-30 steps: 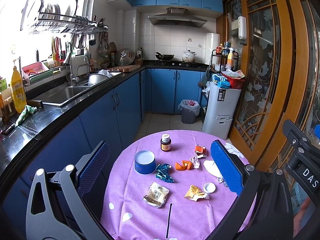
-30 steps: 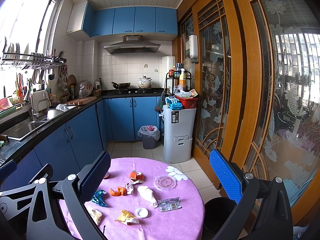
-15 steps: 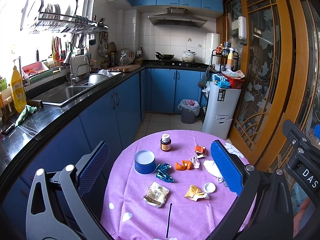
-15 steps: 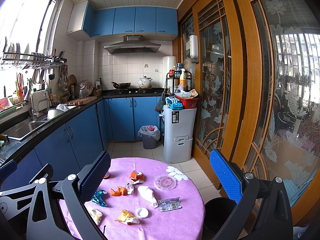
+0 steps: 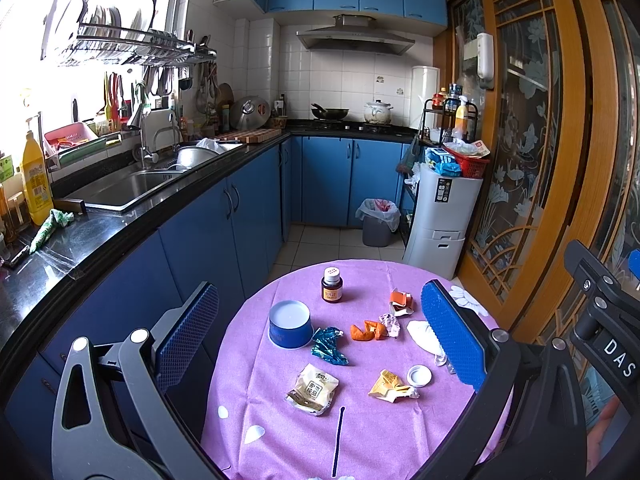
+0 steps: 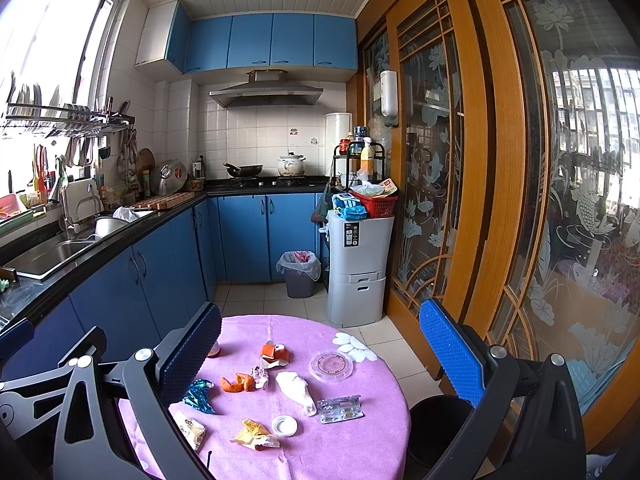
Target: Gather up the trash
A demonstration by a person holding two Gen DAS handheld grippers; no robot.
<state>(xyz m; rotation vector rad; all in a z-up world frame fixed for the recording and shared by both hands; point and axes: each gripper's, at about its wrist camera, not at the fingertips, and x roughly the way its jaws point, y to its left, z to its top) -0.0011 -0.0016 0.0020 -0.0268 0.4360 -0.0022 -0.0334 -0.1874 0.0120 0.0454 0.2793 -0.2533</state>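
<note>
A round table with a purple cloth [image 5: 280,432] [image 6: 360,440] carries scattered trash: a blue foil wrapper [image 5: 327,346] [image 6: 198,396], orange peel [image 5: 368,331] [image 6: 239,383], a cream snack packet [image 5: 313,389] [image 6: 188,428], a yellow wrapper [image 5: 390,386] [image 6: 254,436], a white crumpled tissue [image 5: 420,330] [image 6: 296,388] and a torn orange carton [image 5: 400,300] [image 6: 274,354]. My left gripper [image 5: 320,344] is open and empty above the table. My right gripper [image 6: 320,360] is open and empty, higher and further right. A black bin [image 6: 438,428] stands on the floor right of the table.
A blue bowl [image 5: 290,323], a brown pill bottle [image 5: 331,285], a white cap [image 5: 419,376], a pill blister [image 6: 340,409] and a clear round lid [image 6: 331,365] also lie on the table. A lined grey bin [image 5: 378,226] stands by the far cabinets. Counter at left, wooden glass doors at right.
</note>
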